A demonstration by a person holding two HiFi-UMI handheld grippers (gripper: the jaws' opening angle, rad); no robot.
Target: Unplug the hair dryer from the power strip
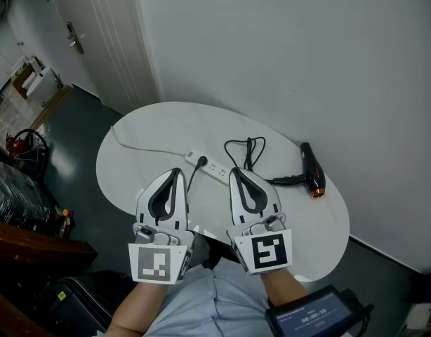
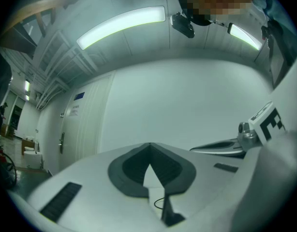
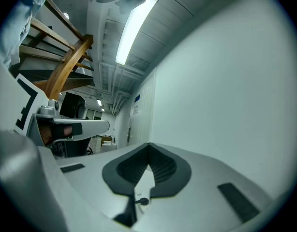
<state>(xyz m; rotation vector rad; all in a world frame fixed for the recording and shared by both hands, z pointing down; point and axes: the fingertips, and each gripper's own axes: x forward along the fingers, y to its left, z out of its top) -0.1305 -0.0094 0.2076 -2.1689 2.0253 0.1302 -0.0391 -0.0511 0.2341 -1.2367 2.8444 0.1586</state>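
Observation:
A white power strip (image 1: 208,166) lies across the middle of the white oval table (image 1: 152,128). A black plug (image 1: 201,161) sits in its left end, and a thin black cord drops from the plug toward me between the grippers. The black hair dryer (image 1: 311,167) with its orange nozzle end lies at the right, its cord looped (image 1: 246,149) behind the strip. My left gripper (image 1: 175,171) and right gripper (image 1: 236,171) hover side by side just short of the strip, both shut and holding nothing. The right gripper view shows the plug (image 3: 141,201) through the gap below the closed jaws.
The strip's white cable (image 1: 135,147) trails left across the table. A white wall rises behind the table and a door (image 1: 96,41) stands at the left. Dark clutter (image 1: 22,181) fills the floor at the left. A device with a screen (image 1: 314,318) is at my lower right.

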